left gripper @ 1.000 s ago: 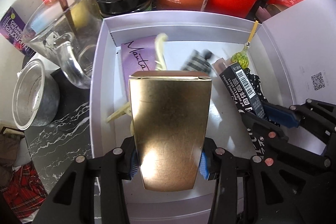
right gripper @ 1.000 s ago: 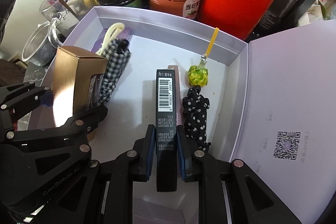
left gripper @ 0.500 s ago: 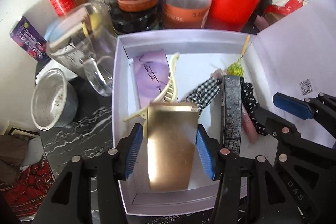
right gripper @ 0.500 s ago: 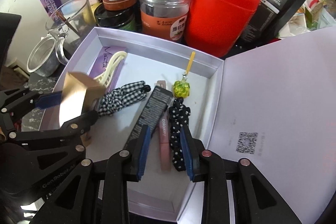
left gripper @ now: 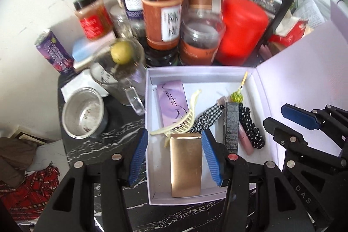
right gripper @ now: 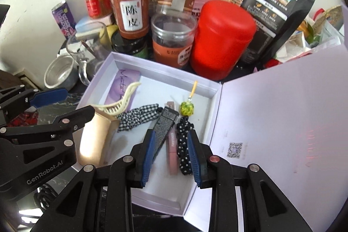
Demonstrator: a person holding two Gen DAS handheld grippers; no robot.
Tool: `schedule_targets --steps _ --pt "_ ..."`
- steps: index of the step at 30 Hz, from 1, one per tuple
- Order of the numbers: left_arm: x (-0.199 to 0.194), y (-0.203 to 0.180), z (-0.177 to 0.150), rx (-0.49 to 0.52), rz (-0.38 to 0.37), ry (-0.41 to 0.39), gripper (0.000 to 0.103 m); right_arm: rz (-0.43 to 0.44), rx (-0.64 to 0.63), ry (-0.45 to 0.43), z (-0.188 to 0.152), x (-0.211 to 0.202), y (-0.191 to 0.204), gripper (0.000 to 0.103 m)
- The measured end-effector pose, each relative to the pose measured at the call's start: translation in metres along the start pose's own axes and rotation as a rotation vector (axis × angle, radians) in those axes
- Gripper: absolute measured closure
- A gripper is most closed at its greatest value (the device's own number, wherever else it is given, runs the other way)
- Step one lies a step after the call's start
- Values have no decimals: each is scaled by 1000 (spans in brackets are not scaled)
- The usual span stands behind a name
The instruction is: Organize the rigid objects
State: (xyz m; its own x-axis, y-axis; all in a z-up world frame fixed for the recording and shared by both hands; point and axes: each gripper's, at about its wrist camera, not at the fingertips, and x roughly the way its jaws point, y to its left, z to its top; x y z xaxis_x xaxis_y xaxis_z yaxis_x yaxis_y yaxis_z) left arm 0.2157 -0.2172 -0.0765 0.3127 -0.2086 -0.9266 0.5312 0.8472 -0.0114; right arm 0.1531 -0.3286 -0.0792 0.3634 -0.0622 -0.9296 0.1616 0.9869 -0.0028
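Your left gripper [left gripper: 174, 153] hung with its jaws apart above the gold box [left gripper: 186, 164], clear air on both sides of it and neither pad touching; those jaws had just been opening. Your right gripper [right gripper: 171, 156] stood likewise with its jaws parted and nothing pressed between them, over the black barcode box [right gripper: 165, 125], the pink tube [right gripper: 171, 151] and the dotted scrunchie [right gripper: 184, 145], which lay side by side on the floor of the lilac box [right gripper: 152, 67]. The gold box lay flat near the lilac box's near-left corner, with bare floor between it and the near wall. A cream claw clip [left gripper: 182, 121] rested across its far end, beside a checked scrunchie [right gripper: 139, 116]. The open lid [right gripper: 282, 123] closed off the right side, and jars and a red canister [right gripper: 221, 40] crowded the far wall. Only the left view showed the marbled worktop [left gripper: 104, 145] along the box's left wall; only the right view showed print on the lid.
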Motion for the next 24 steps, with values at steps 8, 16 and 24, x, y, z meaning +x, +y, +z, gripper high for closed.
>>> schedule_targets --steps 8,16,24 --pt "-51 10 3 -19 41 -99 52 4 -8 -92 5 -47 7 65" --pt "-98 19 -7 -36 70 -174 33 11 -18 -176 2 -90 17 49" --pt "-138 26 -23 -57 77 -237 25 22 -24 -233 -10 -129 24 44"
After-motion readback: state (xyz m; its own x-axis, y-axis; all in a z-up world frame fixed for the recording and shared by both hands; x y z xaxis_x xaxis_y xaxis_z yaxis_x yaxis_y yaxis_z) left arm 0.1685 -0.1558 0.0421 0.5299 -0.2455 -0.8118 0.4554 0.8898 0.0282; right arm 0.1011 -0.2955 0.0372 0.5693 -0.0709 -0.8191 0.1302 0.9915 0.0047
